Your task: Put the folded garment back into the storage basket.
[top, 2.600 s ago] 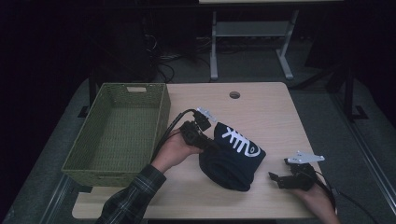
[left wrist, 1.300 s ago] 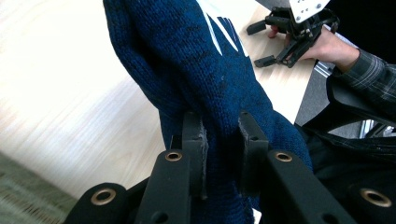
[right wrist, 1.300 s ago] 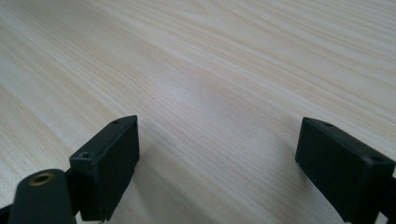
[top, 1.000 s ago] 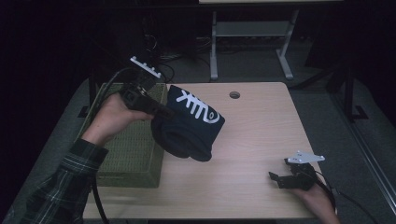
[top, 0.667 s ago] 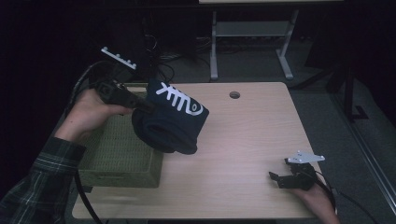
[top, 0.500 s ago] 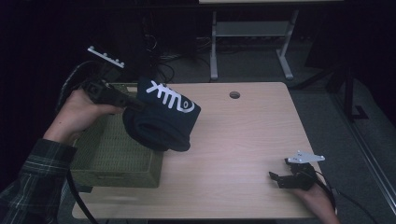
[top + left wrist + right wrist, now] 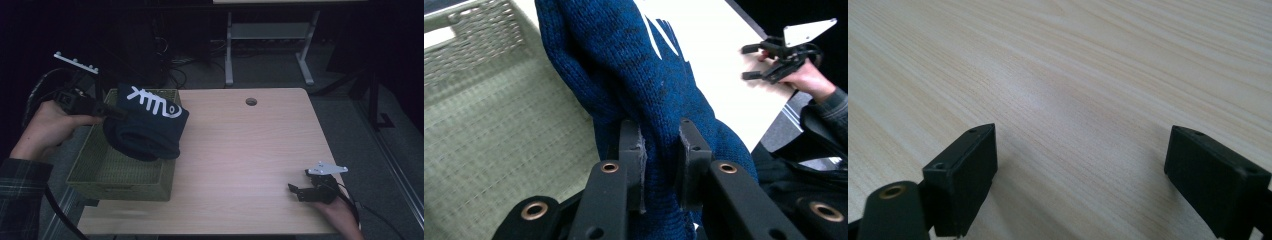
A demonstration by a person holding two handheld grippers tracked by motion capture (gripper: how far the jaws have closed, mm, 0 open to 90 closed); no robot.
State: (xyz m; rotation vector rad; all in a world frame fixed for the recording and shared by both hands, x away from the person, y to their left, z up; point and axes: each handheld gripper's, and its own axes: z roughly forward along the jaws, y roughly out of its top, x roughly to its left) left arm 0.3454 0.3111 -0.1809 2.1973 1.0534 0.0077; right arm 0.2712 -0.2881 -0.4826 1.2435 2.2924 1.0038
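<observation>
A dark blue knitted garment [image 7: 147, 127] with a white fishbone print hangs above the green woven basket [image 7: 97, 172] at the table's left. My left gripper [image 7: 116, 112] is shut on its fabric, and in the left gripper view the knit [image 7: 644, 90] is pinched between both jaws [image 7: 661, 165] over the basket floor [image 7: 494, 150]. My right gripper [image 7: 296, 191] rests low on the table near the front right corner, jaws wide apart. In the right gripper view its gripper [image 7: 1080, 175] has bare wood between the pads.
The light wooden table [image 7: 250, 150] has a round cable hole [image 7: 251, 101] near its far edge. Beyond the table stand a metal desk frame [image 7: 265, 35] and loose cables on the dark floor. The basket overhangs the table's left side.
My left gripper has carried the blue garment leftward, from above the table's middle to over the basket. The right gripper has stayed in place.
</observation>
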